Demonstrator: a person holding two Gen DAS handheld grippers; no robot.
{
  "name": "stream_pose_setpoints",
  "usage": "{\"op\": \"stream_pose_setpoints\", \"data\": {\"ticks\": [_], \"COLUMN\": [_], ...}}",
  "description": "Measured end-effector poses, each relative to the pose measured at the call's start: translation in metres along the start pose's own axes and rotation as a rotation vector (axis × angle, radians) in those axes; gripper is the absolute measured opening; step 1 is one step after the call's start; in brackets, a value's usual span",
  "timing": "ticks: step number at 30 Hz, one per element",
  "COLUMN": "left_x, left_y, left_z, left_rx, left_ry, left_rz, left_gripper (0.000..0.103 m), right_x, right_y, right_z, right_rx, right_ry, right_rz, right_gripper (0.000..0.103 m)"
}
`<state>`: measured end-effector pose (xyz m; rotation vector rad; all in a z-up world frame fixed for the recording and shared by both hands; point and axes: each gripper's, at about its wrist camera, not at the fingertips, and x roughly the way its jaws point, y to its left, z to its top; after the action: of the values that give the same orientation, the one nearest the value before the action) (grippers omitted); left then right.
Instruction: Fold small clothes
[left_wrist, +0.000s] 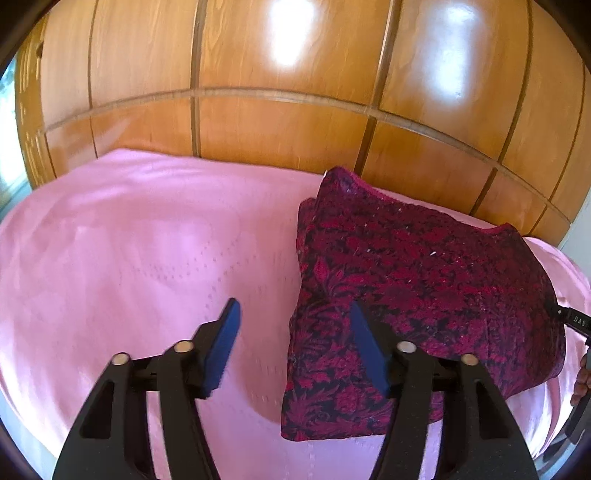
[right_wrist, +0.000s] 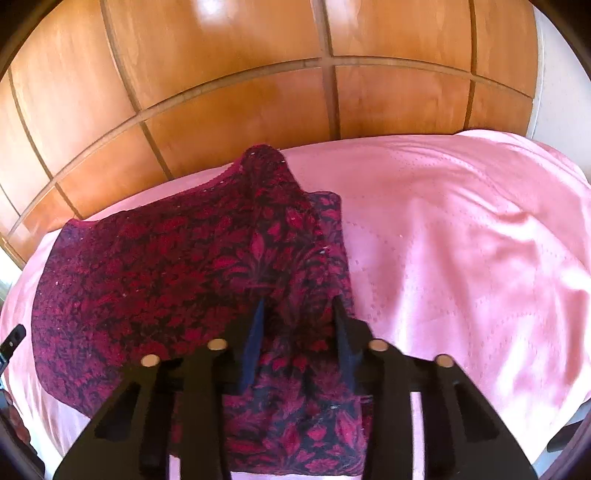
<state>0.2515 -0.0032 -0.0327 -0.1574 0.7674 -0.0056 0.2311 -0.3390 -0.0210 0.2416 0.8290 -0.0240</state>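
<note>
The dark garment (left_wrist: 424, 280) patterned with crimson leaves and flowers lies partly folded on the pink bedspread (left_wrist: 147, 240), near the spread's far edge, where a panelled wooden wall (left_wrist: 295, 122) rises behind it. Its cloth looks thin and soft, with a narrow crimson trim along the far hem and one corner peaked up towards the wall.

The left wrist view shows the garment's left edge as a doubled layer, one fold lying over another. The left gripper (left_wrist: 293, 345) hovers over that edge with its jaws standing moderately wide: one blue ribbed pad (left_wrist: 223, 347) is above bare bedspread, the other above the printed cloth, and nothing is pinched between them. At the right rim of this view a black part of the other tool and a bit of a hand (left_wrist: 581, 380) show just beside the garment.

The right wrist view shows what the first hides: the right gripper (right_wrist: 299, 332) sits on the garment (right_wrist: 166, 266) at its right side, jaws drawn fairly narrow with a ridge of cloth bunched up between the blue pads (right_wrist: 253, 343); whether they actually press it I cannot tell. To the right of the garment the bedspread (right_wrist: 461, 240) is satiny, lightly rumpled and stitched with dotted lines.
</note>
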Motion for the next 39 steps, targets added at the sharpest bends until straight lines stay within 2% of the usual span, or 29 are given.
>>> {"op": "stream_pose_setpoints", "data": {"ticks": [1,5,6,10,15,16,18,19,22,23,27,29,31,33,37,39], "left_x": [0.003,0.021,0.025,0.043,0.036,0.029,0.017,0.008,-0.005,-0.01,-0.025,-0.026,-0.021,-0.015,-0.008,0.001], "left_y": [0.001,0.002,0.002,0.0,0.0,0.001,0.0,0.0,-0.001,-0.004,-0.021,-0.035,-0.048,-0.061,-0.083,-0.091], "left_z": [0.0,0.0,0.0,-0.006,-0.008,-0.007,-0.005,-0.005,-0.005,-0.007,-0.014,-0.018,-0.021,-0.023,-0.019,-0.017], "left_rx": [-0.01,-0.018,-0.017,-0.031,-0.016,-0.019,-0.014,-0.013,-0.02,-0.021,0.027,0.065,0.109,0.134,0.178,0.193], "left_ry": [0.017,0.071,0.086,0.124,0.106,0.086,0.052,0.026,0.0,-0.008,-0.037,-0.029,-0.011,0.009,0.012,0.032], "left_rz": [-0.011,-0.024,-0.028,-0.025,-0.019,-0.015,0.0,0.004,-0.015,-0.027,-0.041,-0.089,-0.103,-0.119,-0.172,-0.168], "left_gripper": [0.053,0.02,0.016,0.016,0.016,0.017,0.028,0.029,0.029,0.029,0.029,0.029,0.029,0.029,0.029,0.029], "right_x": [0.0,0.005,0.006,0.023,0.033,0.031,0.026,0.021,0.013,0.014,0.027,0.036,0.038,0.038,0.035,0.033], "right_y": [-0.002,-0.006,-0.006,-0.014,-0.026,-0.027,-0.032,-0.037,-0.045,-0.047,-0.049,-0.051,-0.056,-0.062,-0.071,-0.071], "right_z": [0.0,0.003,0.004,0.007,0.007,0.007,0.01,0.011,0.016,0.018,0.019,0.013,0.005,-0.002,-0.016,-0.02], "right_rx": [0.007,0.025,0.026,0.064,0.106,0.106,0.114,0.131,0.144,0.151,0.156,0.171,0.191,0.219,0.226,0.216], "right_ry": [0.001,0.002,0.001,0.031,0.051,0.05,0.045,0.028,-0.002,0.001,0.048,0.079,0.084,0.105,0.143,0.146], "right_rz": [0.005,0.01,0.007,0.008,0.063,0.071,0.103,0.123,0.158,0.18,0.247,0.297,0.339,0.373,0.437,0.443], "right_gripper": [0.027,0.022,0.021,0.018,0.019,0.021,0.035,0.049,0.053,0.058,0.061,0.066,0.069,0.078,0.078,0.075]}}
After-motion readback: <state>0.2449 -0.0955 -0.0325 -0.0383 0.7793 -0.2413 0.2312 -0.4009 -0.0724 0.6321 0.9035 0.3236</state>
